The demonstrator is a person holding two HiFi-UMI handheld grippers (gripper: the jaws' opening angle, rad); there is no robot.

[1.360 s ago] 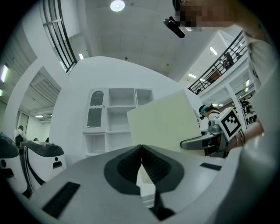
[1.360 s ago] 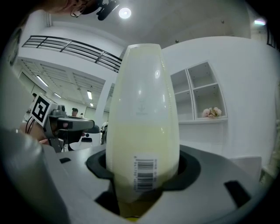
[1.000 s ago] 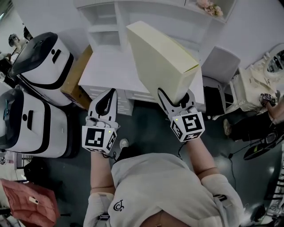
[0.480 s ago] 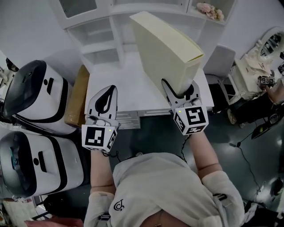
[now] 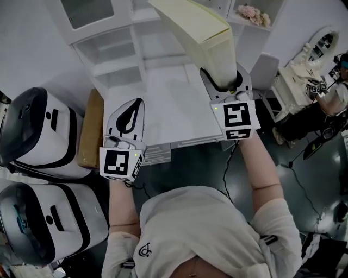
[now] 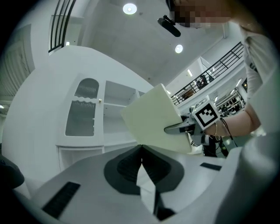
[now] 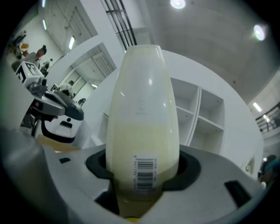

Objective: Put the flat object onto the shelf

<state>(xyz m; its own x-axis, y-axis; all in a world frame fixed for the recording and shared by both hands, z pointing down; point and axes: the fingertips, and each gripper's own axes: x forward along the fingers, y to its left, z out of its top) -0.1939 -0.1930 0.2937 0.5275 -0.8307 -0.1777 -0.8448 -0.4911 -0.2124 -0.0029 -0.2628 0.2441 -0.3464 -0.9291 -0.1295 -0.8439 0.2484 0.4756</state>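
Observation:
The flat object is a thin cream-coloured box with a barcode on its near end. My right gripper is shut on that end and holds the box on edge, slanting up and away over the white desk towards the white shelf unit. In the right gripper view the box fills the gap between the jaws, with open shelf compartments behind it. My left gripper hovers over the desk's left part, shut and empty. From there the box shows to the right.
Two large white-and-black machines stand at the left, with a brown carton wedged against the desk. A white chair and another person are at the right. Pink flowers sit on an upper shelf.
My right gripper has carried the box up and forward, from over the desk's front to in front of the shelf unit. The left gripper has stayed shut, about where it was.

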